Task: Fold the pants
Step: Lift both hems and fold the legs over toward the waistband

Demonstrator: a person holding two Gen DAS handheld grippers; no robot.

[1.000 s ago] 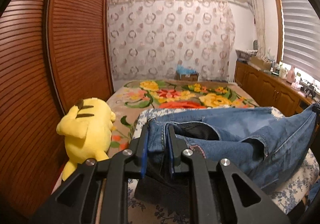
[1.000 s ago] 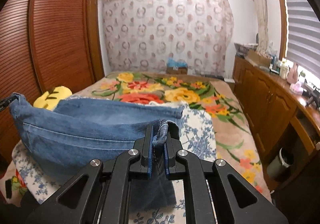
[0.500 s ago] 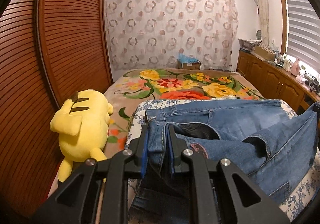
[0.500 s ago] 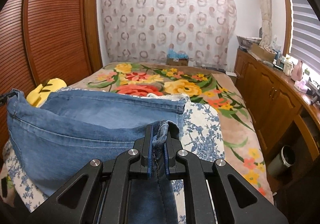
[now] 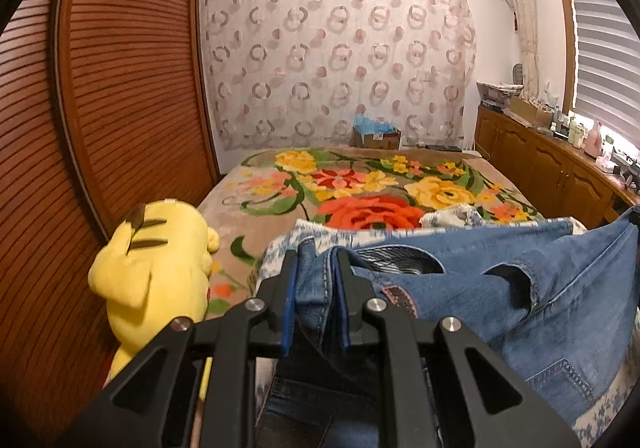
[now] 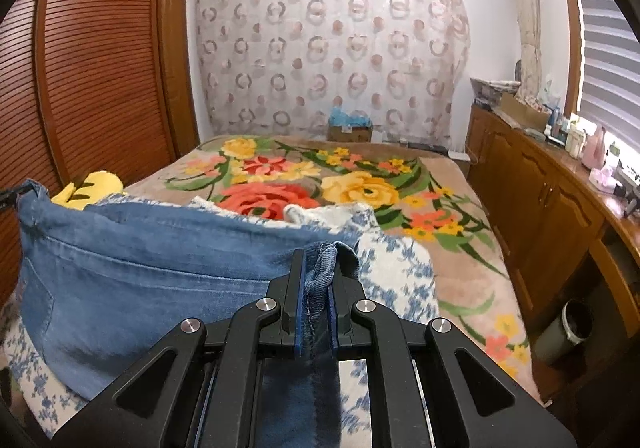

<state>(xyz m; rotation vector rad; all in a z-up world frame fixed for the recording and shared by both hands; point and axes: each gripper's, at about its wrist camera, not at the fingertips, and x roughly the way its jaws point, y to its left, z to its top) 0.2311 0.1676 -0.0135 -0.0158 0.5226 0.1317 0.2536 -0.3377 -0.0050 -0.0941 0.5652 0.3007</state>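
Blue denim pants (image 5: 500, 288) hang stretched between my two grippers over the bed. My left gripper (image 5: 316, 268) is shut on one end of the waistband, and the open waist with its dark lining shows just right of the fingers. In the right wrist view the pants (image 6: 140, 280) sag to the left as a wide blue panel. My right gripper (image 6: 318, 262) is shut on a bunched denim edge at the other end. The lower part of the pants drops out of sight below both grippers.
A white cloth with blue flowers (image 6: 400, 272) lies under the pants on a flowered blanket (image 5: 360, 184). A yellow plush toy (image 5: 156, 268) sits at the bed's left edge by the slatted wooden wardrobe (image 5: 100, 108). Wooden cabinets (image 6: 540, 200) and a bin (image 6: 576, 322) stand on the right.
Both grippers have carried the pants forward along the bed toward the curtain. The plush toy and the flowered blanket look nearer and larger. Both grips are unchanged.
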